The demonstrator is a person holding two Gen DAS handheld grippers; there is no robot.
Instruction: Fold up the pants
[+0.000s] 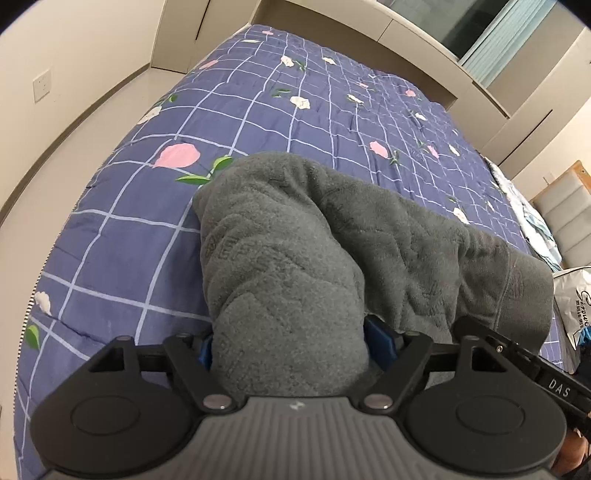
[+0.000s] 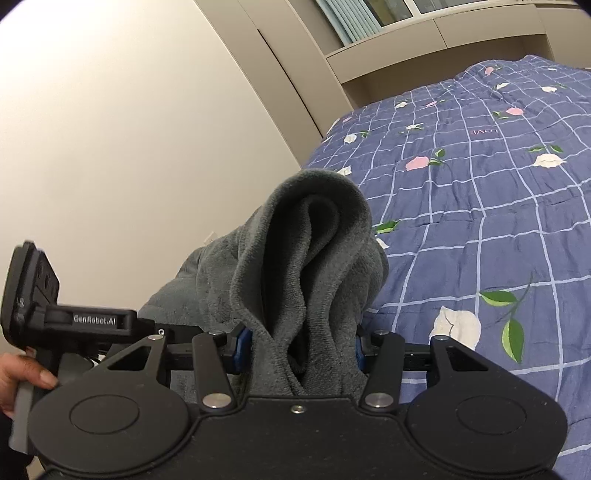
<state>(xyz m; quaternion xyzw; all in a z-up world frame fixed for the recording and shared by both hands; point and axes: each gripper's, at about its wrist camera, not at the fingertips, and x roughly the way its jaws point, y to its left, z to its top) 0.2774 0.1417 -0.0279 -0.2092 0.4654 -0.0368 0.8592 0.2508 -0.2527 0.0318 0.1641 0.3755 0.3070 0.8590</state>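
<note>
Thick grey fleece pants (image 1: 332, 229) hang bunched over a blue checked quilt with flowers (image 1: 258, 110). My left gripper (image 1: 291, 343) is shut on one wad of the fleece, which fills the gap between its blue pads (image 1: 378, 341) and hides the tips. In the right wrist view, my right gripper (image 2: 299, 347) is shut on a folded edge of the same pants (image 2: 314, 240), which stand up in a loop above the jaws. The two grippers are close together: the right one's body (image 1: 535, 369) shows at the lower right, and the left one (image 2: 55, 317) sits at the left with a hand (image 2: 22, 376) on it.
The quilt (image 2: 498, 203) covers a wide bed that runs to a beige headboard shelf (image 1: 388, 33). A plain wall (image 2: 129, 129) lies left of the bed. A white bag (image 1: 572, 306) and a padded grey piece of furniture (image 1: 565, 214) stand past the bed's right side.
</note>
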